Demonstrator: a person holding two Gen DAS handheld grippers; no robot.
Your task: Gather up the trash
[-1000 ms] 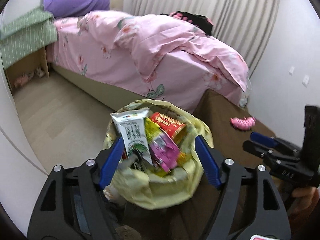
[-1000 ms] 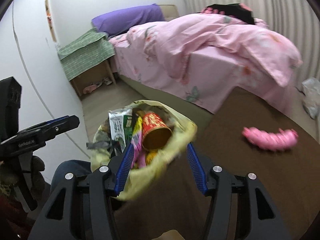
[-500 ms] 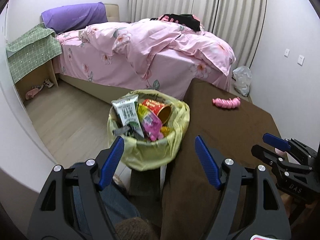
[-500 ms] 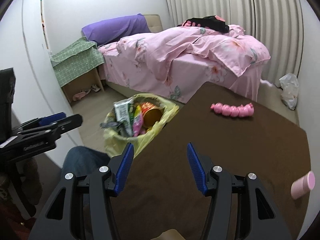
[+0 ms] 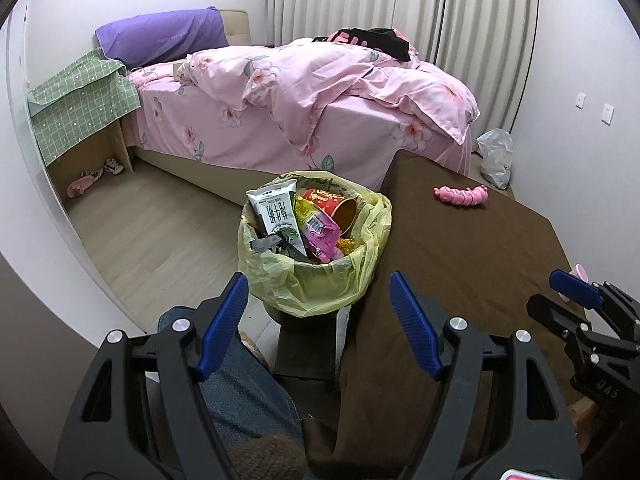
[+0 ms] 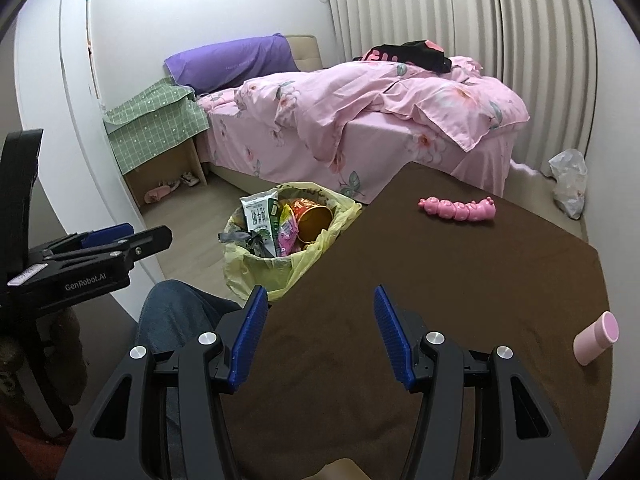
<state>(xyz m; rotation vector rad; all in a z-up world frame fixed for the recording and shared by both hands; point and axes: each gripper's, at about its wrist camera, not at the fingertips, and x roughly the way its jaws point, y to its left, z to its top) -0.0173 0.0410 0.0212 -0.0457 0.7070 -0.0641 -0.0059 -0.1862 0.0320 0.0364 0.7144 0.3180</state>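
Bedroom scene seen from both wrist cameras. The left gripper [image 5: 318,322] has its blue-padded jaws standing well apart with nothing between them; beyond them sits the trash bin [image 5: 316,280], lined with a yellow plastic bag [image 5: 372,232] and standing on the floor just beside the left edge of the table [image 5: 460,248]. The bin is filled to the rim: a white and green milk carton [image 5: 276,216] stands tilted at its left side, a red paper cup [image 5: 336,204] lies on its side toward the far rim with its mouth facing outward, and a pink and yellow snack wrapper [image 5: 316,232] rests between them. The right gripper [image 6: 318,338] likewise has its jaws spread and empty, above the brown cloth near the table's near edge. A pink caterpillar toy [image 6: 458,208] lies near the far edge of the table, and a pink cylindrical container [image 6: 596,338] lies on its side close to the right edge, well apart from the toy. A knee in blue jeans [image 6: 172,308] shows beside the table's near left corner. Behind the table stands a bed with pink floral bedding [image 6: 360,120] and a purple pillow [image 6: 232,64]; a crumpled clear plastic bag [image 6: 568,180] lies on the floor near the curtain
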